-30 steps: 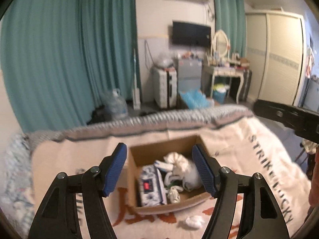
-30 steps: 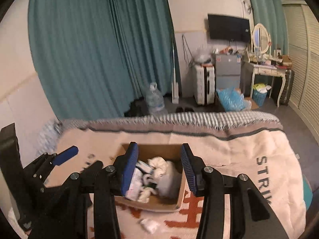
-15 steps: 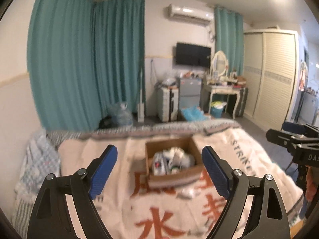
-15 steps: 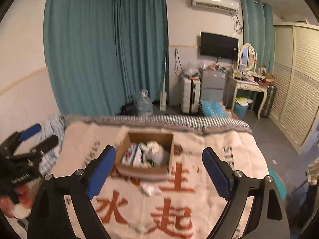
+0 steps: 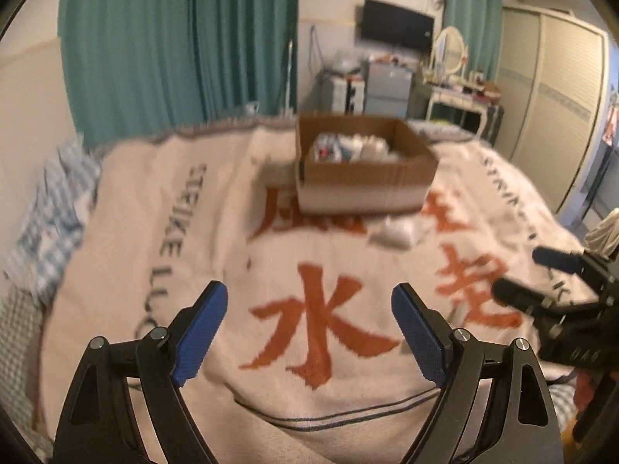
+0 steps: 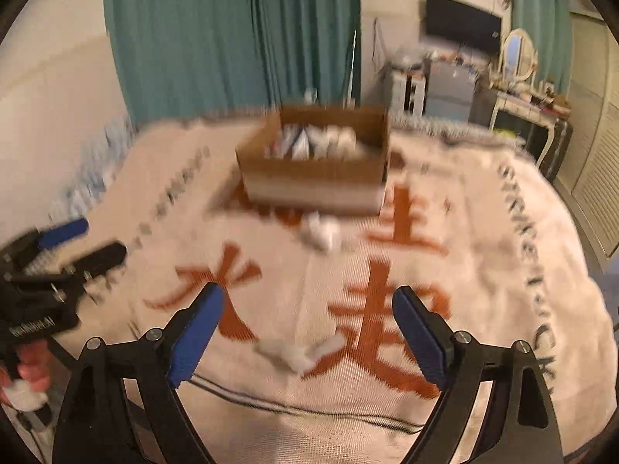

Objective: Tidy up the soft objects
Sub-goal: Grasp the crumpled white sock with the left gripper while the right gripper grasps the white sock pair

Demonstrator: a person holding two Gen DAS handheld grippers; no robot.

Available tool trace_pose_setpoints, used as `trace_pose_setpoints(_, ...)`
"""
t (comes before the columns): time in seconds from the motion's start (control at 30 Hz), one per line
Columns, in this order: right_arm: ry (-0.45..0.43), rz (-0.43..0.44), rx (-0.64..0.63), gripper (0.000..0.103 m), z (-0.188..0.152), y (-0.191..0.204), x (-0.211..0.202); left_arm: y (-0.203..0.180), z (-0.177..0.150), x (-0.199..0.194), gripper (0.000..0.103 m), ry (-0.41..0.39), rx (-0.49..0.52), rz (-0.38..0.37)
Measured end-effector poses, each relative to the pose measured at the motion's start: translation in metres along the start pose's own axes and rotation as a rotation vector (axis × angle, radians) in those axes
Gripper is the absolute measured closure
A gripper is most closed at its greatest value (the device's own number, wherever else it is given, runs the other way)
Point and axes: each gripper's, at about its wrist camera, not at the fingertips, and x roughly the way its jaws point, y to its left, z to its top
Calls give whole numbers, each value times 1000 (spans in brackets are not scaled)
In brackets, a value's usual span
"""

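Observation:
A cardboard box holding several white and patterned soft items sits mid-bed on the cream blanket. A white soft bundle lies just in front of the box. Another white soft piece lies on the blanket near my right gripper. My left gripper is open and empty, low over the near blanket. My right gripper is open and empty; it also shows in the left wrist view.
The blanket carries orange characters and black lettering. A blue checked pillow lies at the left edge of the bed. Teal curtains, a dresser with mirror and a wardrobe stand beyond the bed.
Both grippers have pulled back from over the box to the near end of the bed and dropped lower. Their jaws have widened. The box now sits far ahead.

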Motion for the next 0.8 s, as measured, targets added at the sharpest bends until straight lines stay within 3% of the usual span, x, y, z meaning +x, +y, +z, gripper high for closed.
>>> trace_pose_setpoints(0.13,140,20,-13,16,-36,3,56,1,-16,38,15,81,-23,17)
trace_pose_setpoints(0.3,292,40,-27,27,-64,4,103,3,-21,59,15,100,-5,31)
trace_pose_setpoints(0.4,286,26,-24,29,-60,4,113,5,-20,68,15,97,-20,34)
trace_pose_setpoints(0.5,266,16,-26,45,-56,6,117,7,-21,76,15,106,-39,32)
trace_pose_setpoints(0.57,239,14,-12,65,-57,4,115,7,-21,78,15,120,-42,29)
trace_pose_setpoints(0.67,201,23,16,72,-55,2,107,8,-21,72,15,112,-49,21)
trace_pose_setpoints(0.8,157,38,37,74,-47,-2,91,1,-19,65,15,115,-48,6)
